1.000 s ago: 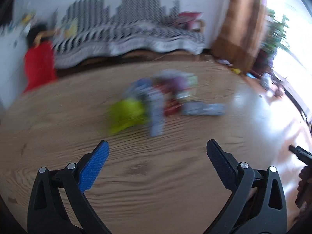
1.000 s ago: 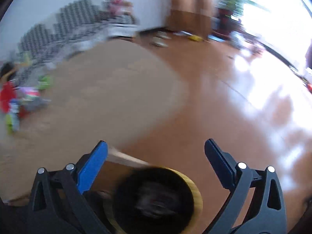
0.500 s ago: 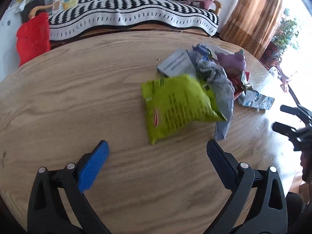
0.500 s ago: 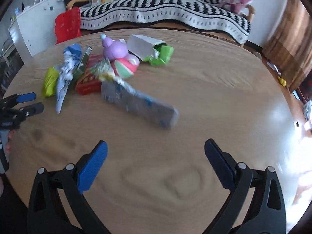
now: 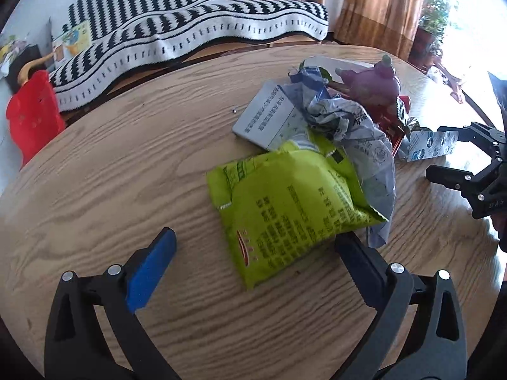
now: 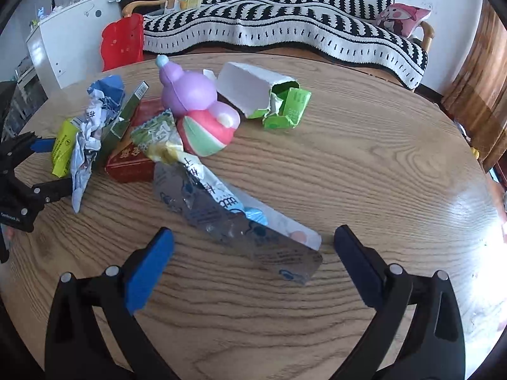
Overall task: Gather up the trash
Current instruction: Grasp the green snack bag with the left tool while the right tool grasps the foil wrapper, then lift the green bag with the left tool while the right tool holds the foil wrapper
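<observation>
so both cameras went from blurry swinging a second ago (the right one was looking at the floor and a dark round bin-looking thing) to sitting steady over the round wooden worktop (image 6: pixel 364 164), and closer to the pile than half a second back. reads to me like the approach is done and the first pick is next.

left gripper (image 5: pixel 253 247) is spread wide, nothing in it, with the lime green snack bag (image 5: pixel 291 202) lying right between its fingers, flat on the wood. the crumpled blue-white wrapper (image 5: pixel 342 117) drapes over the bag's far corner, and a grey box (image 5: pixel 269 117) sits behind.

right gripper (image 6: pixel 250 247) is also spread and empty, lined up on the silver foil blister sheet (image 6: pixel 221 215), whose near end sits between its fingers. behind it: red box (image 6: pixel 133 158), purple squishy toy (image 6: pixel 187 91), torn white carton (image 6: pixel 250 88).

nothing collected yet. my guess is the green bag drags that wrapper along when lifted.
</observation>
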A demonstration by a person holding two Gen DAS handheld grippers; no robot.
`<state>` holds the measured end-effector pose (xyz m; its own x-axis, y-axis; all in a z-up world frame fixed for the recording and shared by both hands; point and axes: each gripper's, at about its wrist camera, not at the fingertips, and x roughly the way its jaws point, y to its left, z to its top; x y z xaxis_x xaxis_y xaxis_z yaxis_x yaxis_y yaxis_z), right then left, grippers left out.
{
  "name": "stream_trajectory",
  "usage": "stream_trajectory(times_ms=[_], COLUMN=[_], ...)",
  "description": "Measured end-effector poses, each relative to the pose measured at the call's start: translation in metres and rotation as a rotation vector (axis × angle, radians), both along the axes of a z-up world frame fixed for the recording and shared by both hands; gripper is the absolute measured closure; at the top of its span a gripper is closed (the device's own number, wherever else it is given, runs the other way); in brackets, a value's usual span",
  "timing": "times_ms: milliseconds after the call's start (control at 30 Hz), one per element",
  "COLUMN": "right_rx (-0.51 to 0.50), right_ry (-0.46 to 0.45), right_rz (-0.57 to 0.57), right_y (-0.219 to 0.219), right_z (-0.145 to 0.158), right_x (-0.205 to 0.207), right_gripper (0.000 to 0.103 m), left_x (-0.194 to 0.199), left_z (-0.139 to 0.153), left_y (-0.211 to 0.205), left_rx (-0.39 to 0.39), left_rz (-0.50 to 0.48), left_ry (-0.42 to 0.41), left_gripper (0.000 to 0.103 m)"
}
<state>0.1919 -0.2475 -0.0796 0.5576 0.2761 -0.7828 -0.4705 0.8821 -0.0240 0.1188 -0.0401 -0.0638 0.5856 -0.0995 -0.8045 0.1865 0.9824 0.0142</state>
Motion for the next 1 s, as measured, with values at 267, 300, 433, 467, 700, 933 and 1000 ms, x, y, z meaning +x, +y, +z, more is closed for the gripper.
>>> stream_trajectory(times_ms=[267, 300, 433, 467, 700, 933, 1000], right_rx=[0.015, 0.02, 0.019, 0.028, 0.08, 0.122, 0.112], right_ry=[-0.012, -0.023, -0.045, -0.046, -0.048, -0.011, 0.018], right_rz=[-0.013, -0.006, 0.013, 0.02, 0.078, 0.151, 0.172], right_y=[-0.005, -0.004, 0.001, 0.002, 0.012, 0.035, 0.042], right_z=[0.003, 0.005, 0.008, 0.009, 0.017, 0.018, 0.011], right_x=[-0.007, -0.011, -0.018, -0.019, -0.033, -0.054, -0.058], right_gripper=[0.013, 0.025, 0.044, 0.056, 0.077, 0.095, 0.095], left_x=[0.004, 0.004, 0.001, -0.001, -0.017, -0.035, -0.039], left_z=[0.0, 0.001, 0.01, 0.011, 0.031, 0.044, 0.046], left_y=[0.003, 0.004, 0.01, 0.011, 0.021, 0.037, 0.04], left_rx=[-0.011, -0.019, -0.022, -0.028, -0.072, -0.131, -0.123], left_rz=[-0.009, -0.005, 0.047, 0.062, 0.106, 0.139, 0.134], left_ry=[-0.008, -0.012, -0.035, -0.041, -0.08, -0.092, -0.094], left_gripper=[0.006, 0.009, 0.066, 0.071, 0.075, 0.075, 0.075])
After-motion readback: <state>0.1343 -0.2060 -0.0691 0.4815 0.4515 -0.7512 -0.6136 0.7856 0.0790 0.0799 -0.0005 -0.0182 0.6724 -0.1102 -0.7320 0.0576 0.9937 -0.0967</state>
